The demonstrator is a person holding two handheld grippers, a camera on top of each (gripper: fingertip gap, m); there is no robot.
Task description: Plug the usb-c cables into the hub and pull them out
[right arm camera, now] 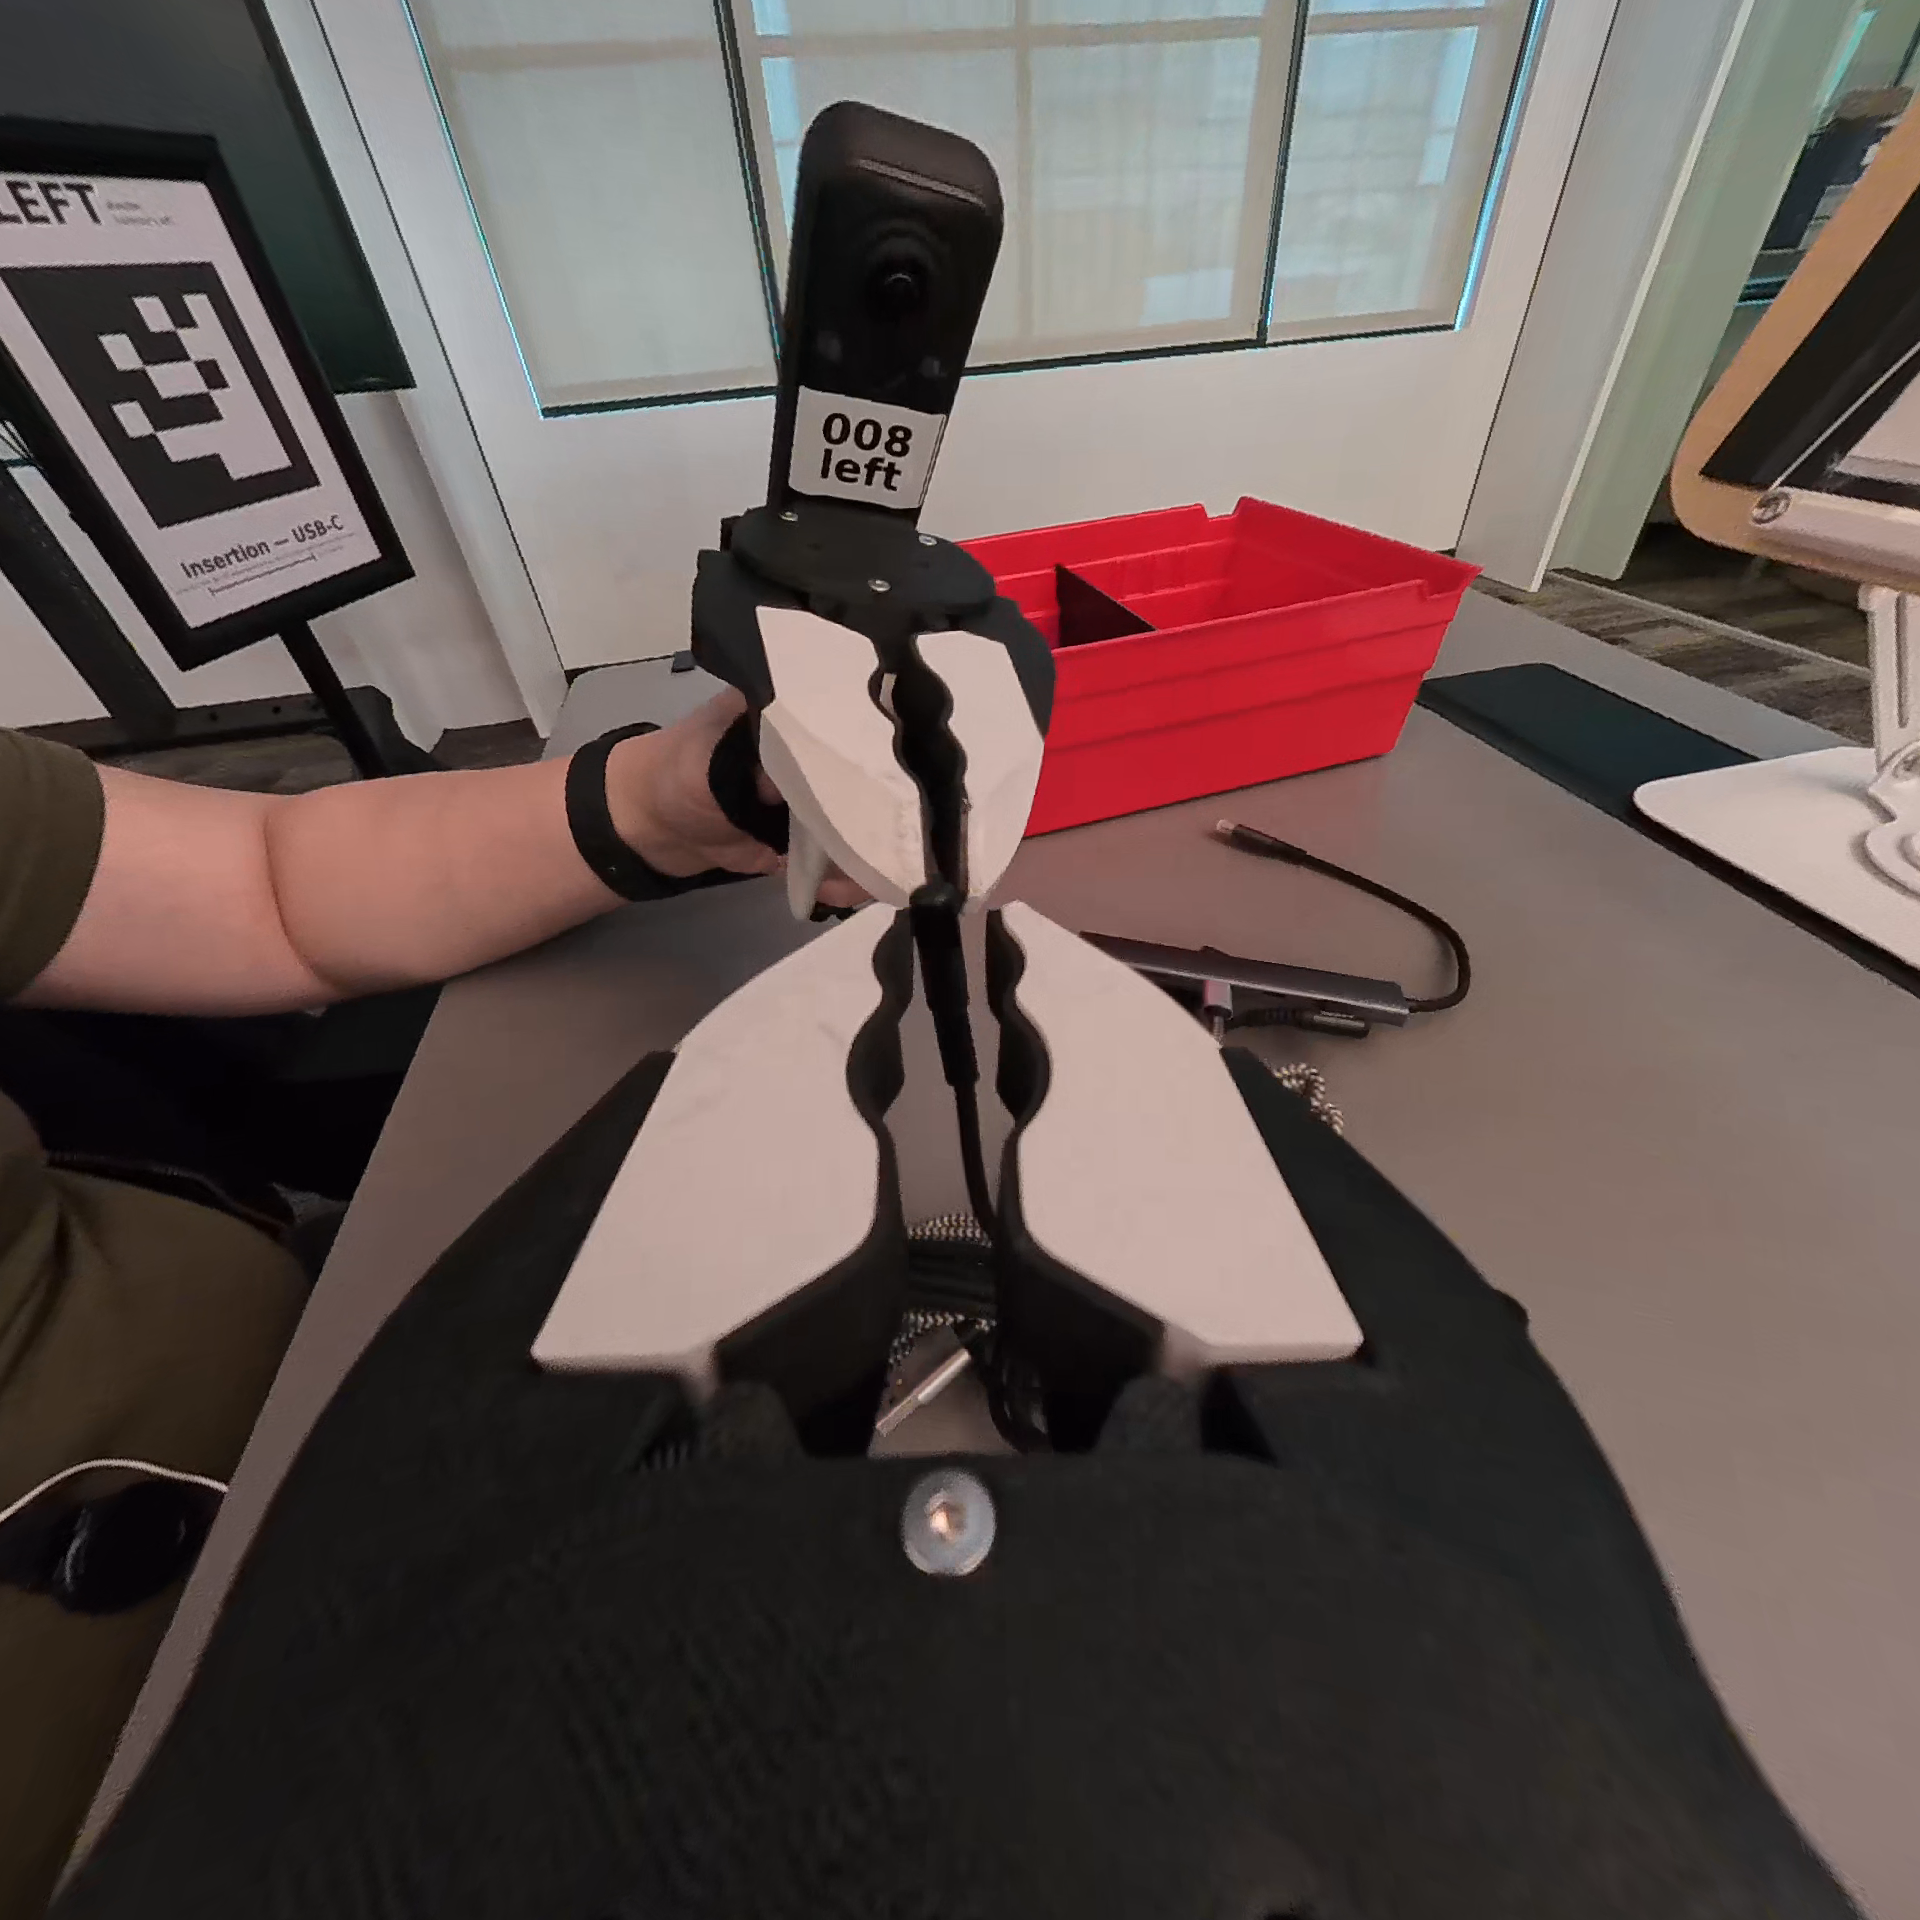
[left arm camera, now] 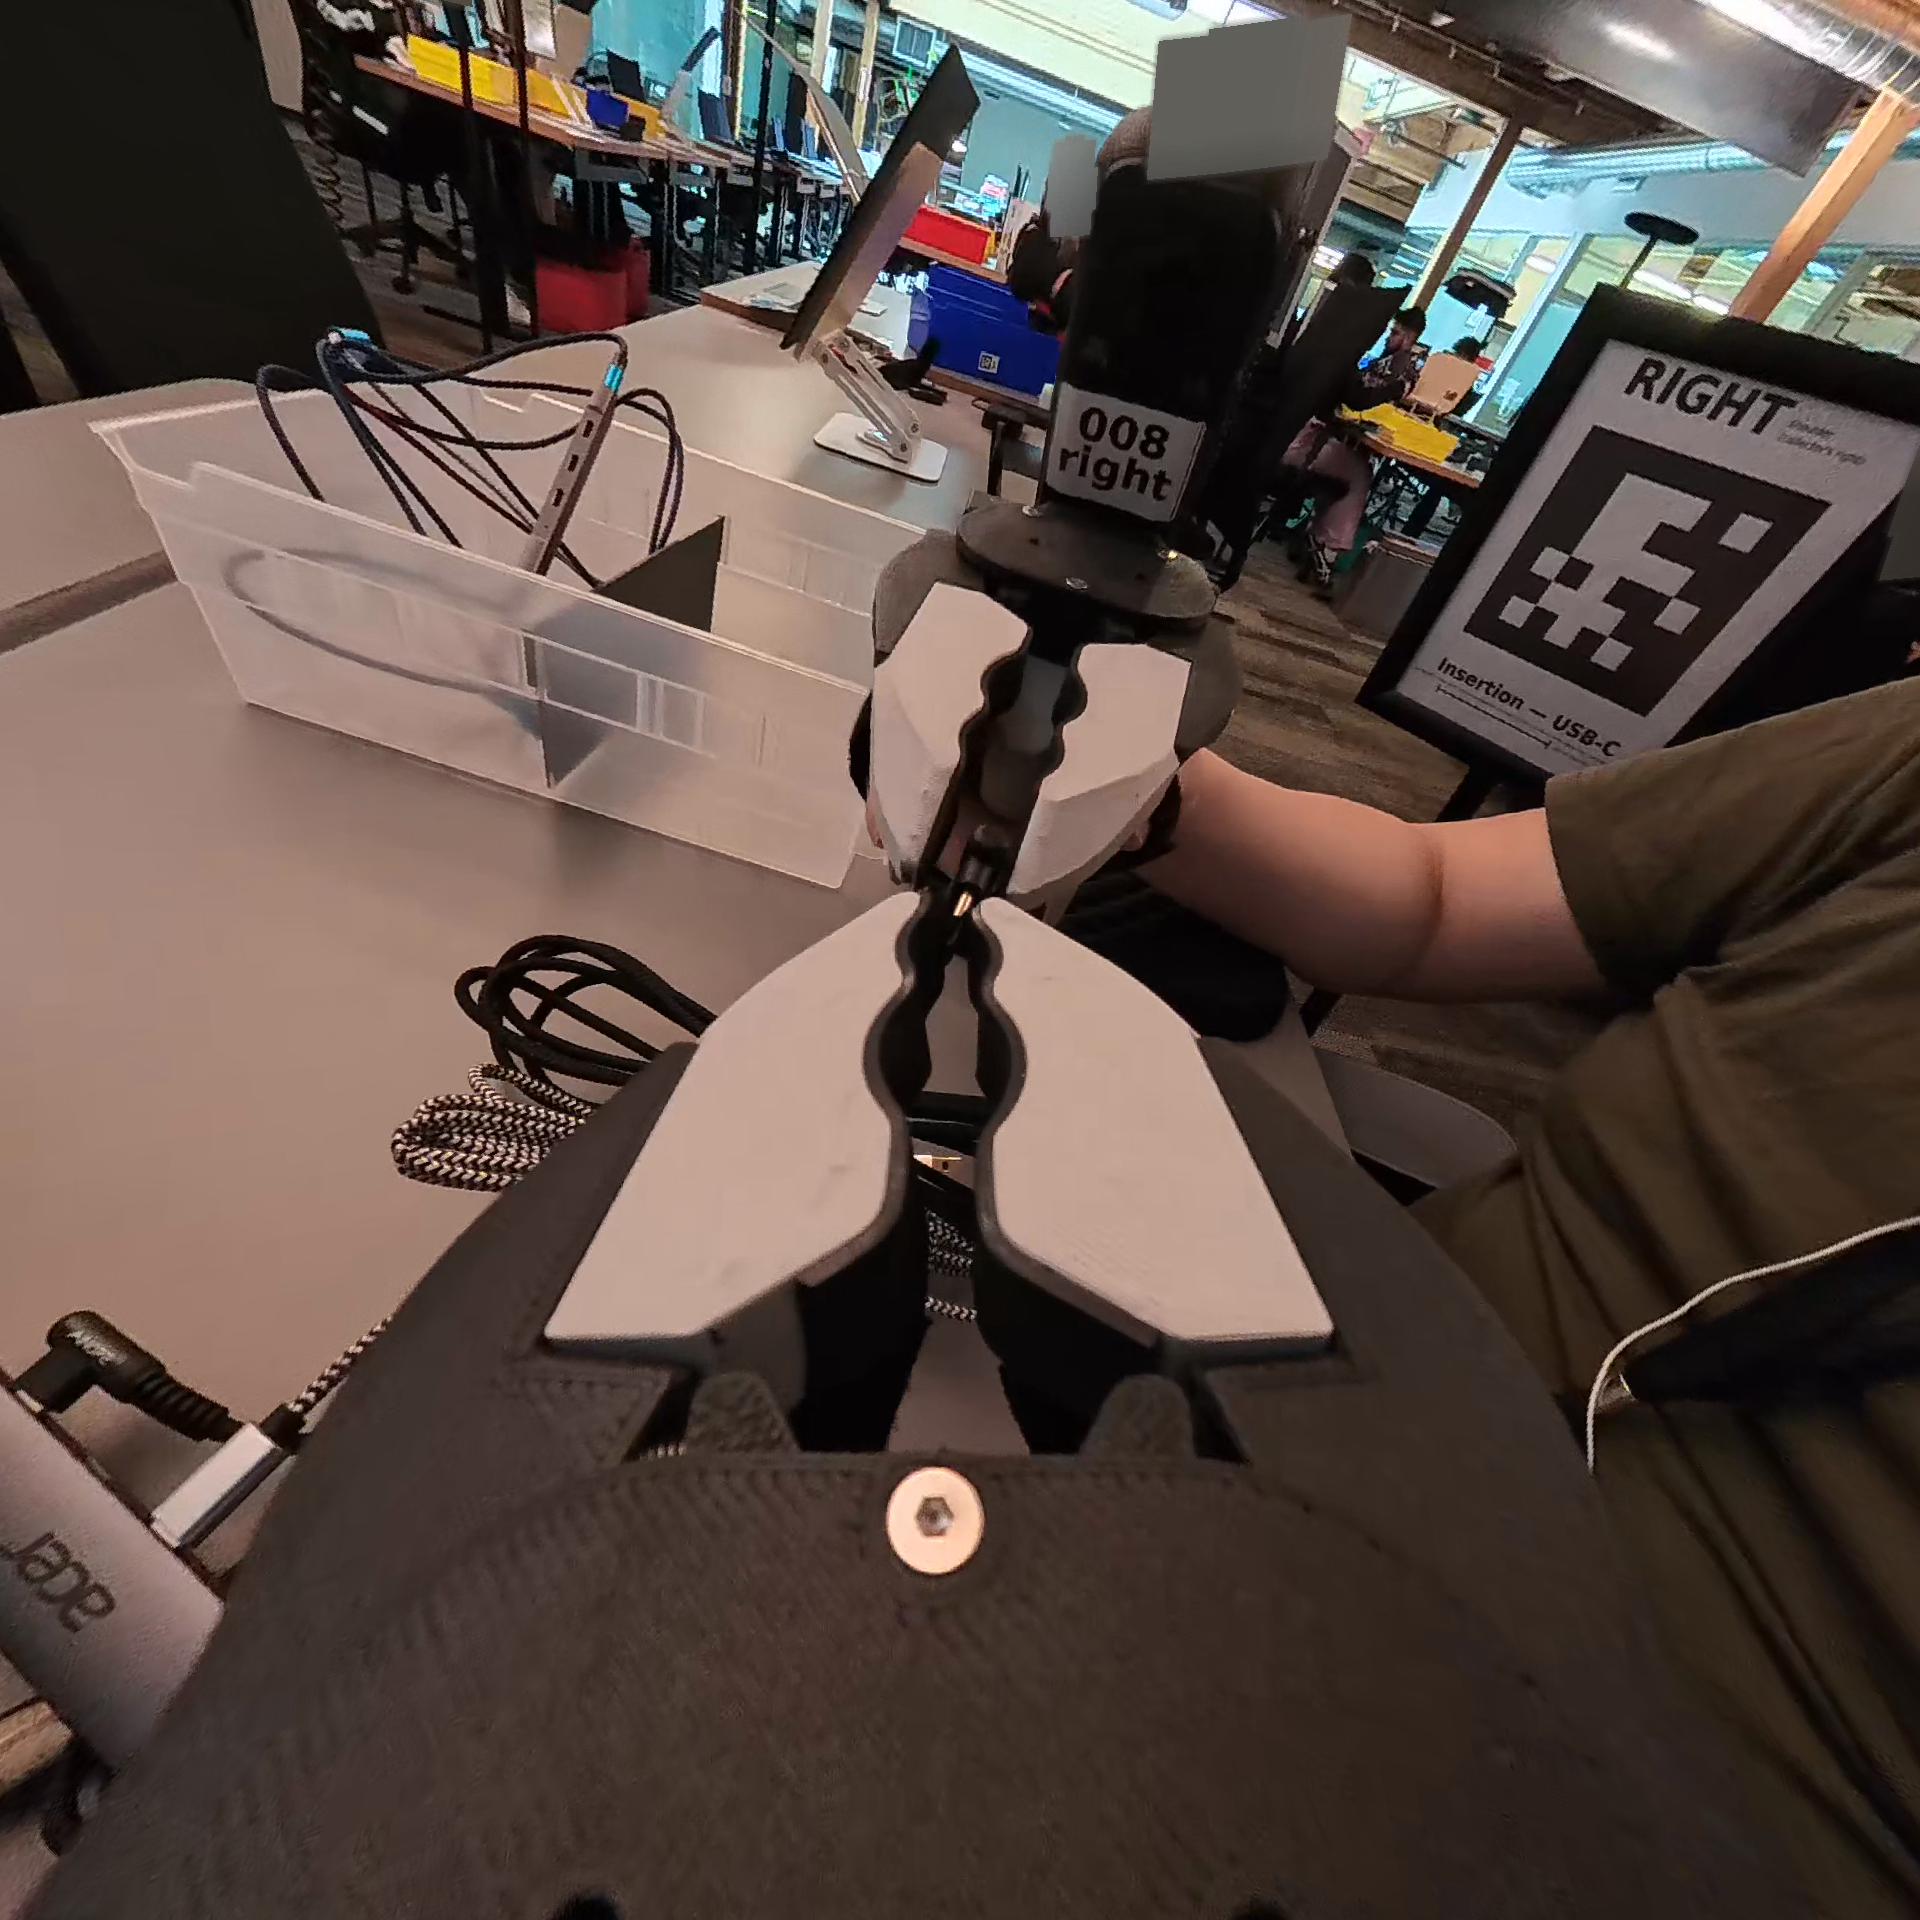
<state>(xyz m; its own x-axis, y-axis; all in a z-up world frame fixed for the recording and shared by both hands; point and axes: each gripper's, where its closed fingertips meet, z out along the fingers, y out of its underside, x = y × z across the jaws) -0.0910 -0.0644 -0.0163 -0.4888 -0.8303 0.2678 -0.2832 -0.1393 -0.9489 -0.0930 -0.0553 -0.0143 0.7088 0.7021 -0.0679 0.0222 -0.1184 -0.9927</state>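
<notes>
My right gripper (right arm camera: 940, 920) is shut on the plug of a black USB-C cable (right arm camera: 943, 1003), held above the table; the cable drops back between its fingers. My left gripper (left arm camera: 951, 920) faces it tip to tip, its fingertips closed on the plug's metal end (left arm camera: 962, 902). Each gripper also shows in the other's view, the right one (left arm camera: 966, 873) and the left one (right arm camera: 935, 883). The grey hub (right arm camera: 1283, 982) lies on the table to the right with its short black lead (right arm camera: 1403, 914). It also shows at bottom left in the left wrist view (left arm camera: 73, 1558), with two plugs in it.
A coiled black cable (left arm camera: 561, 997) and a black-and-white braided cable (left arm camera: 468, 1132) lie under the grippers. A clear bin (left arm camera: 520, 675) holds another hub and cables. A red bin (right arm camera: 1247, 665) stands behind. A white monitor stand base (right arm camera: 1808, 831) is at the right. A person's arm (left arm camera: 1403, 883) holds each gripper. Both grippers' tips are close together, under 4 cm apart.
</notes>
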